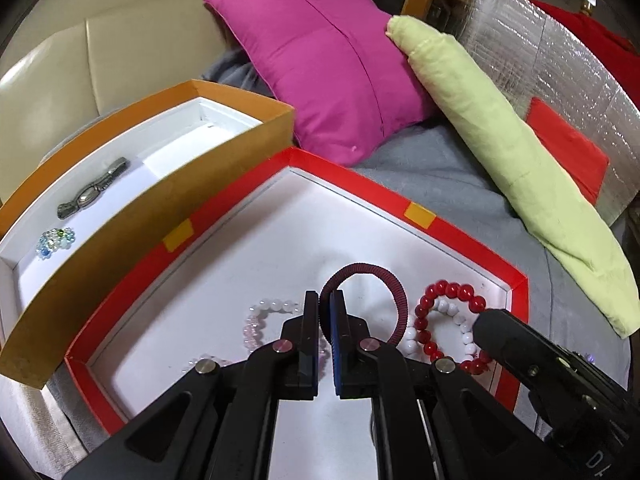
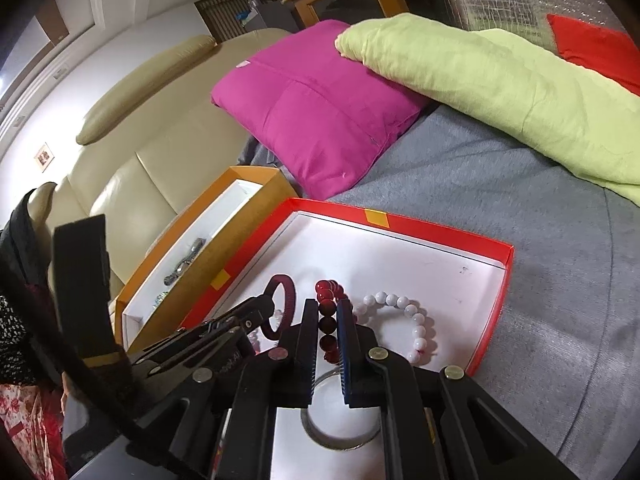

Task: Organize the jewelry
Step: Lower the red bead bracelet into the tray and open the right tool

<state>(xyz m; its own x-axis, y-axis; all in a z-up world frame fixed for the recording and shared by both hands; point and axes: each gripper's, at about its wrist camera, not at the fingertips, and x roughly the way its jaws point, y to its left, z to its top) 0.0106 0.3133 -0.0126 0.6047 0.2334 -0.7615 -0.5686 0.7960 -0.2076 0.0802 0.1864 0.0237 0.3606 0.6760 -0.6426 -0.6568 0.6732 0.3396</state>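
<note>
holding a dark red coiled bracelet (image 1: 384,280) in the left tool (image 1: 325,300), fingers pinched together on one end of the loop, the rest of the loop arching out to the right above the white floor of the red tray (image 1: 460,232). clamping a red bead bracelet (image 2: 328,320) in the right tool (image 2: 326,308), the string of beads running up between the two fingers, which are standing only slightly apart around it. lying in the same red tray: a white bead bracelet (image 2: 408,316) just right of the right tool, partly overlapped by the red beads in the left wrist view, and a pale pink bead bracelet (image 1: 256,326) left of the left tool, partly hidden behind it. showing a round clear ring (image 2: 340,432) low in the right wrist view, under the tool's fingers, too hidden to tell what it is. sitting just beside the red tray on its left, touching along one side, an orange box (image 1: 120,232) with a white lining, holding a grey metal watch (image 1: 94,192) and a small cluster of clear and blue crystals (image 1: 56,240) near its corner. resting both containers on a grey blanket (image 2: 520,240), with a magenta cushion (image 1: 332,76) and a pale green pillow (image 1: 500,160) behind, and a cream sofa (image 2: 132,160) beyond.
</note>
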